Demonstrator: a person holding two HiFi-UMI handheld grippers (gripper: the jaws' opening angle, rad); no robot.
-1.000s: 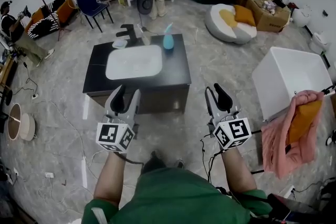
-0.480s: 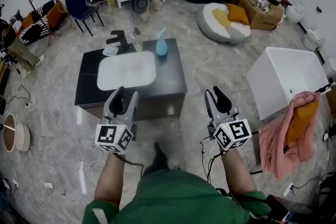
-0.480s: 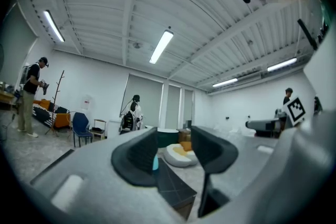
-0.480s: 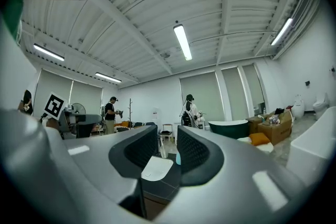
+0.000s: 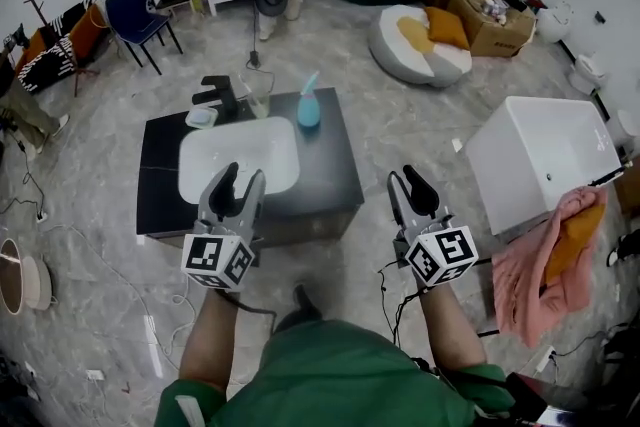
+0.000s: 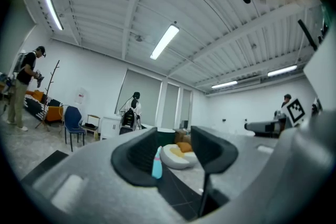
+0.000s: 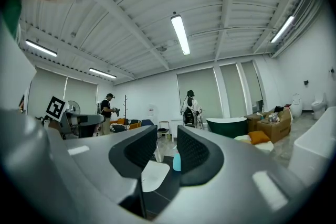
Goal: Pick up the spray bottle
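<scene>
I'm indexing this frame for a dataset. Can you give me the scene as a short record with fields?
target: light blue plastic spray bottle, upright, untouched
location: far edge of the black counter, just right of the white sink basin
nearby items: black faucet, clear glass
left gripper: open, empty, well apart from the bottle
right gripper: open, empty, well apart from the bottle
task state: bottle not yet grasped
</scene>
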